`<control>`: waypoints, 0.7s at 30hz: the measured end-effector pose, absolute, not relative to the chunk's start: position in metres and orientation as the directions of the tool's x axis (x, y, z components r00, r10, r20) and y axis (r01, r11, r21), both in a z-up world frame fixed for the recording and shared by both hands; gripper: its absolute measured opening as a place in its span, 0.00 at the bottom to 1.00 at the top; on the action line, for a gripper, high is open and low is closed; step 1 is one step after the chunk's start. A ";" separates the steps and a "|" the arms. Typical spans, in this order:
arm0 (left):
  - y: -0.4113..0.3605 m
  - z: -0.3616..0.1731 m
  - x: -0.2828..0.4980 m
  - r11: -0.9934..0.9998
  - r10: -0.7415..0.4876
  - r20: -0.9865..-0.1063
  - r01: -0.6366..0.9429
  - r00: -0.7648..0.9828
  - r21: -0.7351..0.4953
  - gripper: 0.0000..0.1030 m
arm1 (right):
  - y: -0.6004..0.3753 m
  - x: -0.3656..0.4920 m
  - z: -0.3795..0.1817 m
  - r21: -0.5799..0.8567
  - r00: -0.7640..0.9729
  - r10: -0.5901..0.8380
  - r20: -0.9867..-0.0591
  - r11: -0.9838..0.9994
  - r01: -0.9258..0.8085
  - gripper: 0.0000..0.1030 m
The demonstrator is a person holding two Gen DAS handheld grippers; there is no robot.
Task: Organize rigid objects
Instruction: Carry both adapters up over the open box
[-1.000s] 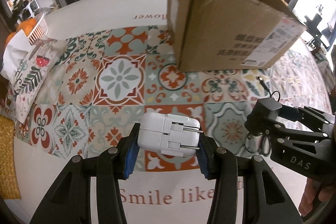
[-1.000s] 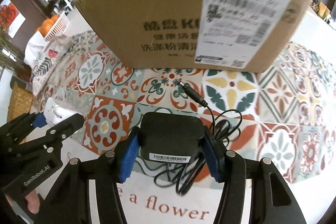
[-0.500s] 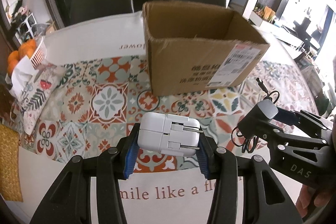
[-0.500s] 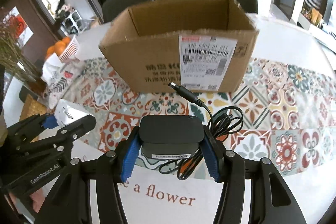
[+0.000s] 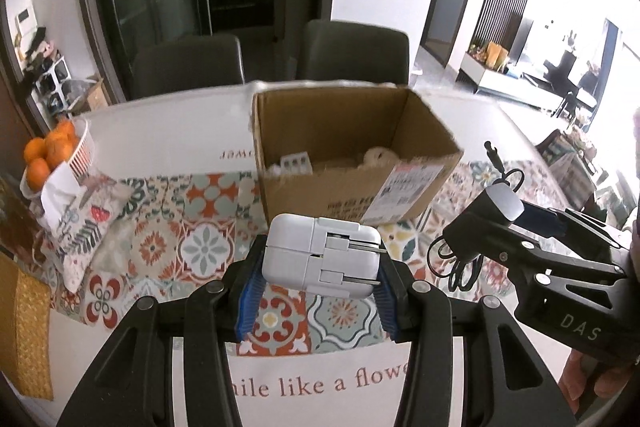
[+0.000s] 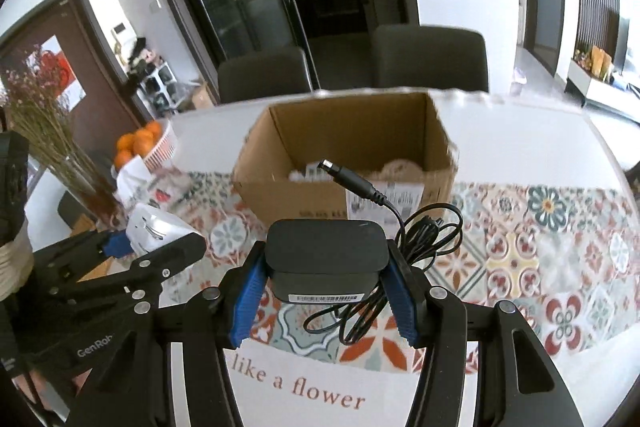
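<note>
My left gripper (image 5: 318,287) is shut on a white plug adapter (image 5: 320,259), its blue pads pressing both sides, held above the patterned tablecloth (image 5: 200,247). My right gripper (image 6: 326,283) is shut on a black power brick (image 6: 326,259); its coiled cable (image 6: 420,239) and plug hang loose beside it. An open cardboard box (image 5: 352,147) stands behind both, also seen as the box (image 6: 348,147) in the right wrist view, with a few small items on its floor. Each gripper shows in the other's view: the right gripper (image 5: 512,227) and the left gripper (image 6: 152,239).
A white basket of oranges (image 5: 60,155) and a patterned cloth bag (image 5: 80,223) sit at the table's left. Two dark chairs (image 5: 352,51) stand behind the table. Dried flowers in a vase (image 6: 48,131) rise at the far left. A woven mat (image 5: 28,331) lies at the left edge.
Both grippers have risen with their loads and tilted up, so the box's open top and inside now show. The box looks farther and smaller.
</note>
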State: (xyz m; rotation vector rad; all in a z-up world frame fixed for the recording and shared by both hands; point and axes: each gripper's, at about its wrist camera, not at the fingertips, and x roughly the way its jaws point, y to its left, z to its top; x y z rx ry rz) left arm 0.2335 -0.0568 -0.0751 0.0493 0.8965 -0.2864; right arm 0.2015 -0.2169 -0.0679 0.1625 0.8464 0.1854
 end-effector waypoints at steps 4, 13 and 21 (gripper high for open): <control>-0.061 -0.057 0.239 0.962 -0.223 -0.755 0.265 0.616 -0.068 0.46 | -0.220 0.208 -0.050 0.206 0.679 0.223 -0.700 0.973 -0.107 0.54; -0.069 -0.027 0.265 0.959 -0.238 -0.720 0.277 0.652 -0.066 0.46 | -0.229 0.233 -0.023 0.218 0.718 0.238 -0.654 0.968 -0.123 0.54; -0.079 -0.015 0.303 0.952 -0.254 -0.727 0.298 0.638 -0.072 0.46 | -0.235 0.270 -0.012 0.223 0.718 0.243 -0.652 0.967 -0.125 0.54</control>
